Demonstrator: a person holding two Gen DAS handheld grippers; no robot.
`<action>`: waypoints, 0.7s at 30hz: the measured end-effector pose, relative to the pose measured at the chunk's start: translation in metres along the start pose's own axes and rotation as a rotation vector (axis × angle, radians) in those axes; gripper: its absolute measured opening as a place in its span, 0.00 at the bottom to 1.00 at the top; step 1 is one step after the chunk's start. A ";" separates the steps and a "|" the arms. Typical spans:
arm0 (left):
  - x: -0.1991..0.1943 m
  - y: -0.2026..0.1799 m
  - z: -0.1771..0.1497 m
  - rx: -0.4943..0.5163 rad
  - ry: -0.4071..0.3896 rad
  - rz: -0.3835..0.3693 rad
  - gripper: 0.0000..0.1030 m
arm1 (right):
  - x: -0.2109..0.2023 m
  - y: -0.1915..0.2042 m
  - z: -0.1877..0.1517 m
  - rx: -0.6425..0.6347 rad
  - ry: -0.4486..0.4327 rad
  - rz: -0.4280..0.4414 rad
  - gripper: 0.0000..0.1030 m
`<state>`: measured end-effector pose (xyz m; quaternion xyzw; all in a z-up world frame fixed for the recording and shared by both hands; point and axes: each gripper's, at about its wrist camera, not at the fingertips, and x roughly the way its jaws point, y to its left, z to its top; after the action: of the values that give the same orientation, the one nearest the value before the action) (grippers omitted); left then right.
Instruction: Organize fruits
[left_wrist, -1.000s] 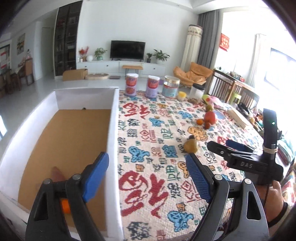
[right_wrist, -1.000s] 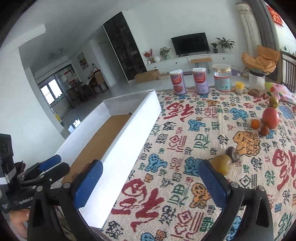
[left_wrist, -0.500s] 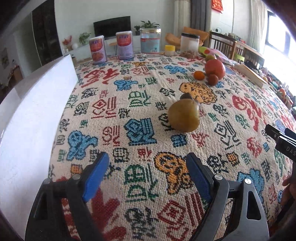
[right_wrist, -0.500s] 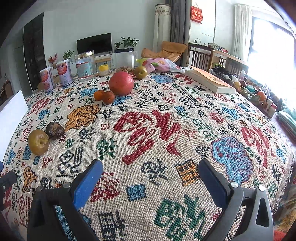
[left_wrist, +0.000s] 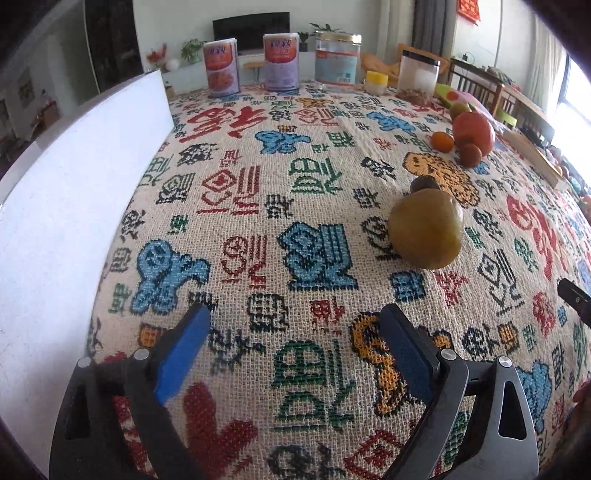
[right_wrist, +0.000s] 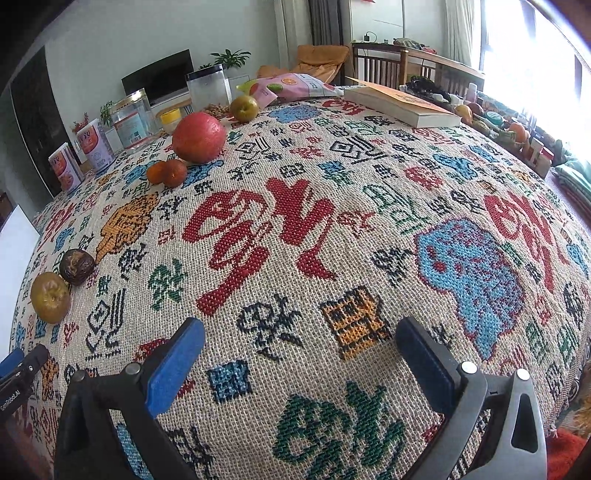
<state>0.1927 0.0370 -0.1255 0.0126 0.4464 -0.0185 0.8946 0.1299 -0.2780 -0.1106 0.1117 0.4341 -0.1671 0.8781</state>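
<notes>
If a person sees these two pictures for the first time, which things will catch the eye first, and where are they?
First comes the loud woven tablecloth with red, blue and green symbols, covering the whole table. On it, the big red fruit stands out at the far side beside two small oranges, while a yellow-green pear lies just ahead of the open left gripper, to its right. A tall white box wall fills the left edge of the left view.

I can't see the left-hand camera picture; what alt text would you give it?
Two open blue-padded fingers of the left gripper hover empty over a patterned tablecloth, with a brownish-green pear just ahead to the right. A white box wall runs along the left; more fruit and tins sit farther back.
</notes>
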 end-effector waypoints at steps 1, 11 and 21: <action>0.000 0.000 0.000 0.000 0.000 0.000 0.92 | 0.000 0.002 0.000 -0.004 0.002 -0.004 1.00; 0.000 -0.001 0.000 0.000 0.000 -0.001 0.92 | 0.001 0.007 0.000 -0.024 0.015 -0.024 1.00; 0.000 0.000 0.000 0.000 0.000 0.001 0.92 | 0.004 0.012 0.000 -0.058 0.034 -0.058 1.00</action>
<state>0.1921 0.0366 -0.1255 0.0127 0.4462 -0.0183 0.8947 0.1368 -0.2681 -0.1129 0.0765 0.4568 -0.1780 0.8682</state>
